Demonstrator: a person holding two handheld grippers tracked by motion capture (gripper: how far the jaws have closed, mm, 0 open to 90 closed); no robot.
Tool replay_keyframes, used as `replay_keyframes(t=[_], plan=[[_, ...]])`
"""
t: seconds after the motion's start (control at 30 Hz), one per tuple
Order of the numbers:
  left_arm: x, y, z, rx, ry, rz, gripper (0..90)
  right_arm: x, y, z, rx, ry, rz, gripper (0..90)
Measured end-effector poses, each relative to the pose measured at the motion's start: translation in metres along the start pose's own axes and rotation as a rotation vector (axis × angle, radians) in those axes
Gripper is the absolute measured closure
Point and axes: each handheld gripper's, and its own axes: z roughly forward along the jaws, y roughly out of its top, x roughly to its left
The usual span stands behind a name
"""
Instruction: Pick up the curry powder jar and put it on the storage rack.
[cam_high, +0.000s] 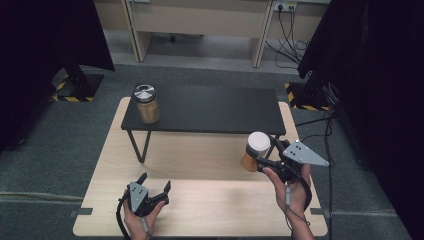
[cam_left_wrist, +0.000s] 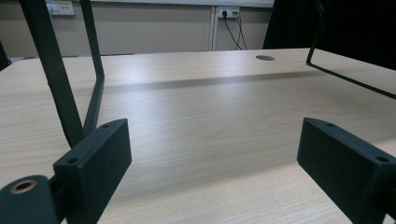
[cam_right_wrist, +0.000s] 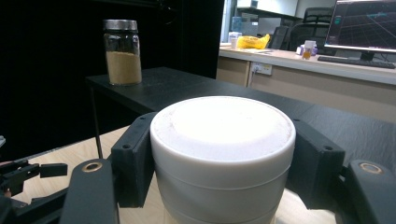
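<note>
Table (cam_high: 200, 210) surface of pale wood carries a low black shelf (cam_high: 210, 107) on thin metal legs across its far half; treat this shelf as the likely destination, judged from what already stands on it. One glass jar with a metal lid (cam_high: 146, 104), filled with a tan powder, stands upright near the shelf's left end, so that placement appears complete. Your second item, the white-capped jar (cam_high: 256, 151), is not yet on the shelf: it sits in front of the shelf's right end, gripped just below the cap. Your right gripper (cam_high: 260, 156) is clamped on it, one black jaw pressed against each side of the cap area, as the right gripper view confirms. Whether the jar's base touches the table cannot be determined from these views. Remaining work, as a judgement: carry the jar up and over the shelf edge, set it down upright on the free black surface to the right of the first jar, and release. Your left gripper (cam_high: 153, 189) rests low near the table's front edge with its jaws spread and nothing between them.
</note>
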Motion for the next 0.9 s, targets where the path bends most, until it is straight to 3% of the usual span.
replay_keyframes(t=[0.5,0.9], plan=[[0.001,0.009,0.004,0.050,0.004,-0.010,9.2,-0.008,0.032,0.010,0.003,-0.011,-0.025,33.8],[0.001,0.008,0.004,0.045,0.003,-0.013,9.1,-0.015,0.063,0.027,-0.002,-0.027,-0.058,33.8]])
